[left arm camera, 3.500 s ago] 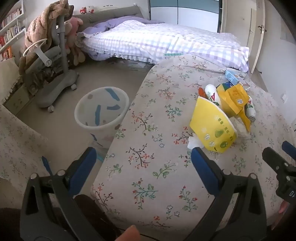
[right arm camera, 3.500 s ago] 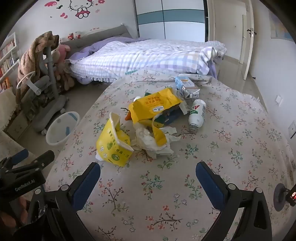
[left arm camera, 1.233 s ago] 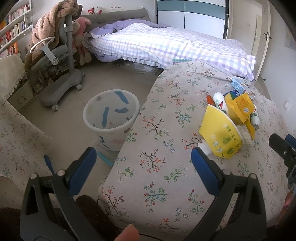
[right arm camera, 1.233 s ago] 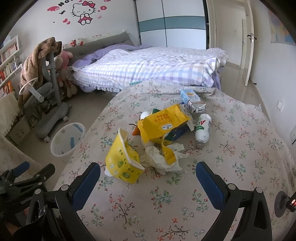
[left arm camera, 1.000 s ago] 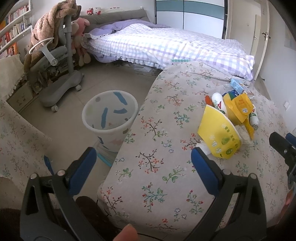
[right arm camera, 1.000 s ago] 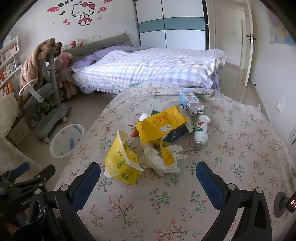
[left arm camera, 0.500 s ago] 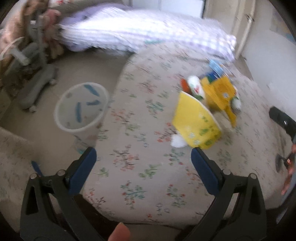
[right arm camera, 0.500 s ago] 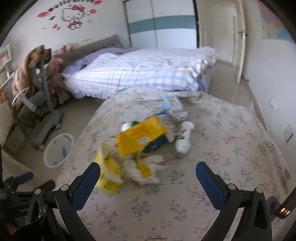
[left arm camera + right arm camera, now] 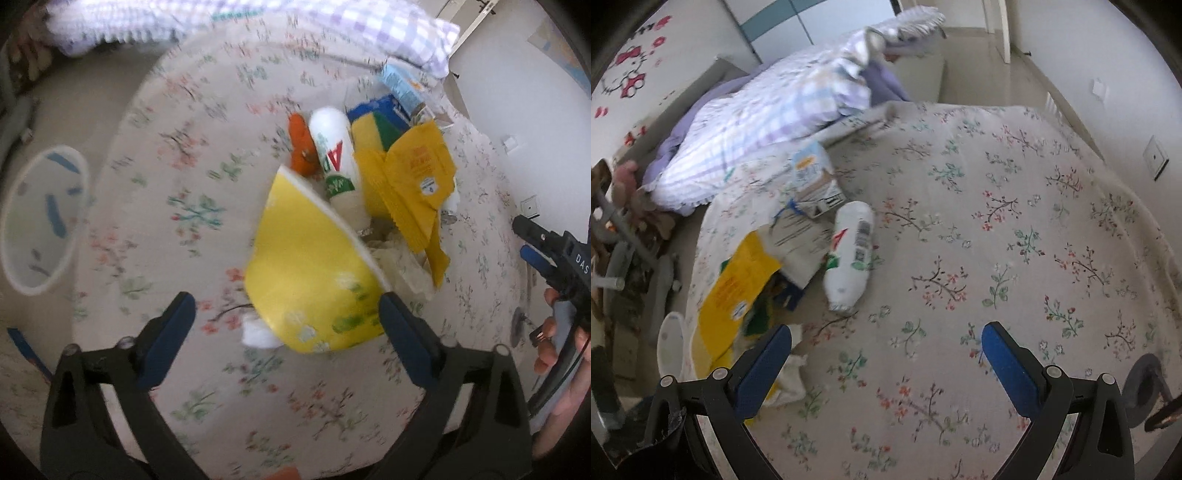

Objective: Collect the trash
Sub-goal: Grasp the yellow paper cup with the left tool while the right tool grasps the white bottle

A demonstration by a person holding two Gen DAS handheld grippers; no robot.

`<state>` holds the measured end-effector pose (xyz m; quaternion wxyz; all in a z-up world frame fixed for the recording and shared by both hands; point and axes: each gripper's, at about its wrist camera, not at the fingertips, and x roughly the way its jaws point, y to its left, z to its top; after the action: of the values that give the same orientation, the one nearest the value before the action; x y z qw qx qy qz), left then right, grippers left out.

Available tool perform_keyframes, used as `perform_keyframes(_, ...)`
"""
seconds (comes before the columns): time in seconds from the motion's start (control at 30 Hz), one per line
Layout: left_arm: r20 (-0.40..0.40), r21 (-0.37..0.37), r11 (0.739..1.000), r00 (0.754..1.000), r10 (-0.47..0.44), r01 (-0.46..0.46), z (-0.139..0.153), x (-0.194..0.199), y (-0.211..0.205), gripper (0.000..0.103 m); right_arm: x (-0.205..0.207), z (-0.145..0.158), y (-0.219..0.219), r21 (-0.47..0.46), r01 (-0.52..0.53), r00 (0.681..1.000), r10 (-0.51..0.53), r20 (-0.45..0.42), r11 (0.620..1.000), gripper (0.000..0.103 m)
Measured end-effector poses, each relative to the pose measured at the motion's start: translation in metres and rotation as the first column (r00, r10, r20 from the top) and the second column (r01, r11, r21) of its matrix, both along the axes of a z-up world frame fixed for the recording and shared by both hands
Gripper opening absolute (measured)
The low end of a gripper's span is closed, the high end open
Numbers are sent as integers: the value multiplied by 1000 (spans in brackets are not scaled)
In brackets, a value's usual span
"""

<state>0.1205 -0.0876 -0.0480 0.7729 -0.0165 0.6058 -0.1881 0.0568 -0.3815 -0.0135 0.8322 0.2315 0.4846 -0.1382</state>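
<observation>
Lying on the flowered tablecloth (image 9: 192,373), the crumpled yellow packet (image 9: 310,284) sits at the near edge of the litter pile, its long axis running from upper left to lower right across my left gripper (image 9: 286,325). My left gripper is the nearer one: unclenched and empty, its jaws have just been narrowing slightly, with the packet's lower end between the pads, untouched. My right gripper (image 9: 886,350) hangs released over bare cloth, the white bottle (image 9: 849,258) ahead on its left. A wastebasket (image 9: 40,221) stands on the floor, well apart to the left.
</observation>
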Motion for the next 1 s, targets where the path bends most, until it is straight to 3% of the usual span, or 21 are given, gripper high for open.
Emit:
perform_keyframes(0.07, -35, -38, 999, 999, 9, -10, -6, 4, -4, 92, 9, -6, -4, 18, 11, 1000, -11, -7, 1000, 103)
perform_keyframes(0.3, -95, -131, 991, 995, 24, -36, -8, 10, -8, 67, 42, -30, -1, 57, 20, 999, -17, -39, 998, 99)
perform_keyframes(0.43, -103, -147, 988, 994, 40, -55, -7, 11, -1, 63, 58, -46, 4, 142, 27, 999, -20, -49, 990, 82)
perform_keyframes(0.5, -93, -159, 986, 995, 29, -44, -5, 10, 0, 44, 64, -54, 9, 181, 23, 998, -11, -67, 983, 72)
perform_keyframes(0.6, -75, -175, 984, 997, 15, -28, -1, 6, 1, 37, 67, -68, 12, 269, 39, 996, -15, -89, 962, 53)
perform_keyframes(0.67, -73, -186, 982, 997, 16, -30, 0, 4, 2, 33, 66, -69, 9, 272, 53, 996, -30, -87, 961, 33)
perform_keyframes(0.8, -49, -209, 978, 999, 21, -31, 10, -1, 8, 26, 53, -62, -2, 310, 64, 997, -52, -49, 949, 33)
perform_keyframes(1.0, 18, -223, 974, 999, 35, -30, 31, -9, 25, 24, 24, -24, -5, 275, 36, 998, -49, 42, 961, 30)
